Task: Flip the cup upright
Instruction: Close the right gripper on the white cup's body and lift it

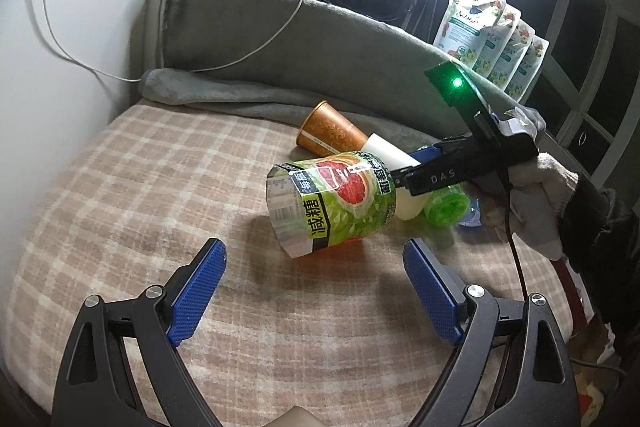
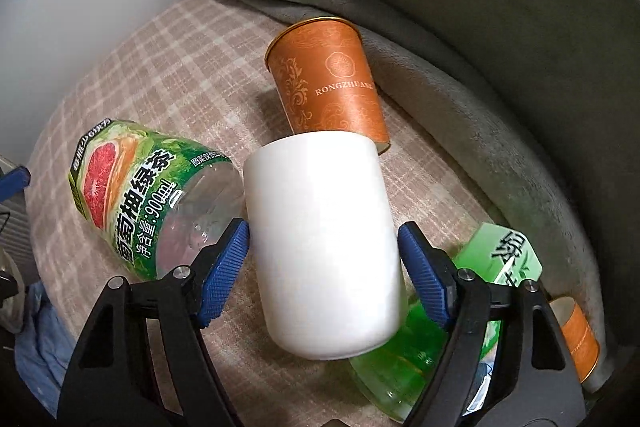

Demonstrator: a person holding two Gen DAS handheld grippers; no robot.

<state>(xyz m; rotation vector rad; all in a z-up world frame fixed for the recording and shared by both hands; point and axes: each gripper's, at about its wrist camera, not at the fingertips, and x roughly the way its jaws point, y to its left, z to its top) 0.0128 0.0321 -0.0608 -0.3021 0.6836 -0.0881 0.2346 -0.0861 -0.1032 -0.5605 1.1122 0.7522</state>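
Beige-and-cream checked cloth covers the bed (image 1: 132, 187), and everything lies on it. From the left-hand camera, the left tool (image 1: 316, 287) hangs low at six o'clock with its blue pads (image 1: 196, 291) spread wide and nothing between them. Just beyond them, toward twelve o'clock, a cut green tea bottle (image 1: 336, 203) lies on its side with its open end turned toward the pads. Behind it, at about eleven o'clock, an orange paper cup (image 1: 330, 135) also lies on its side near the grey blanket (image 1: 280, 39). To the right, the white cup (image 1: 390, 157) shows only as a pale slice between the bottle and the right tool (image 1: 404, 179), which comes in from three o'clock in a gloved hand (image 1: 536, 199).

Seen from the right-hand camera, the same green tea bottle (image 2: 132, 187) lies at nine o'clock. In the middle the white cup (image 2: 324, 243) lies tipped over, its rounded base toward the camera and its mouth pointing off to twelve o'clock, where it meets the orange paper cup (image 2: 328, 83). The right tool (image 2: 324, 263) pinches the white cup, one blue pad (image 2: 224, 267) against each flank. Under the right-hand pad, at four o'clock, a second green bottle (image 2: 404, 359) is partly hidden, and another orange cup (image 2: 576, 335) peeks out at the far edge.
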